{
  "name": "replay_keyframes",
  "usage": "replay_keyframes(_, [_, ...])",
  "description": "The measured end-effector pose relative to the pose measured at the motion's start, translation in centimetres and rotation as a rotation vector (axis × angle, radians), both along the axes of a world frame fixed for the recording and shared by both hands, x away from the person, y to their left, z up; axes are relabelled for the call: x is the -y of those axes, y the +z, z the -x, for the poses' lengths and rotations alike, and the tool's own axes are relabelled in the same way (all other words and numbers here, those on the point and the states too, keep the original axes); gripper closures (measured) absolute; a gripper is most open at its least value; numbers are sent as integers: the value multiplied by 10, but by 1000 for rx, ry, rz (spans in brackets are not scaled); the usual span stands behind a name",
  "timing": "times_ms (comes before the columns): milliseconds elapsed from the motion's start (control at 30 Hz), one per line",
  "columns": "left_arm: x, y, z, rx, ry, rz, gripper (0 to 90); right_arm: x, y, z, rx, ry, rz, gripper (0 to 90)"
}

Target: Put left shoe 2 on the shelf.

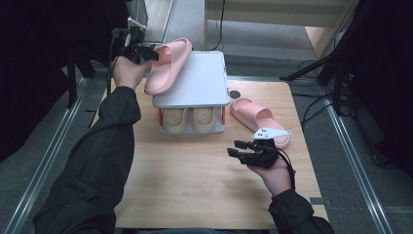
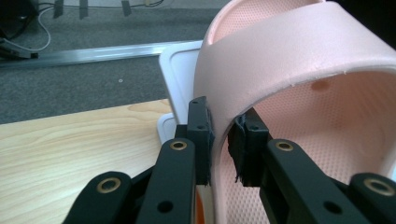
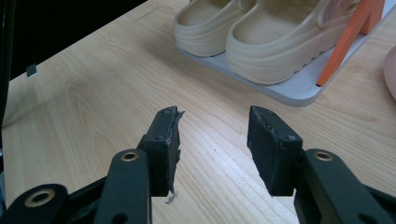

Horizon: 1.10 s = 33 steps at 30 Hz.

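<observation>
Left hand-held gripper (image 1: 146, 52) sits at about 10 o'clock on the light wooden counter (image 1: 195, 180), at the far left corner of the white two-tier shoe rack (image 1: 202, 80). Its jaws straddle the side edge of the strap of a pink foam slide sandal (image 1: 168, 66), which lies aslant on the rack's top shelf, to the gripper's 3 o'clock. In the left gripper view the strap (image 2: 280, 70) passes between the pads; the left pad touches it, a slight gap shows at the right pad, so whether the hold is clenched or slackened cannot be told. Right hand-held gripper (image 1: 238, 148) hovers at 4 o'clock, jaws released, nothing between them. A second pink slide sandal (image 1: 258, 119) lies on the counter just beyond it. A pair of beige clogs (image 1: 190, 119) occupies the lower shelf.
</observation>
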<state>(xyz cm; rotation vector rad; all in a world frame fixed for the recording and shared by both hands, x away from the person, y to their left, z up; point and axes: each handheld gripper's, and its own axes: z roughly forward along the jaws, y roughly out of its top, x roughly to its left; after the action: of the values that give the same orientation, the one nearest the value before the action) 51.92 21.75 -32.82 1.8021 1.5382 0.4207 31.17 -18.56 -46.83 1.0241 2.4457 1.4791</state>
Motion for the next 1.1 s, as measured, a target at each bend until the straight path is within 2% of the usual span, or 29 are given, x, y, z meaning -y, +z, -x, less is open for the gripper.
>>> replay_keyframes(267, [5, -3, 1, -16, -46, 45, 672, 0, 0, 0, 0, 1, 2, 547])
replay_keyframes(433, [7, -3, 3, -22, -62, 47, 650, -1, 0, 0, 1, 2, 3, 547])
replay_keyframes(633, [5, -4, 6, -22, -70, 74, 635, -3, -1, -1, 0, 5, 6, 547])
replay_keyframes(1100, [9, -3, 13, -21, -104, 62, 635, -4, -1, -1, -1, 5, 10, 547])
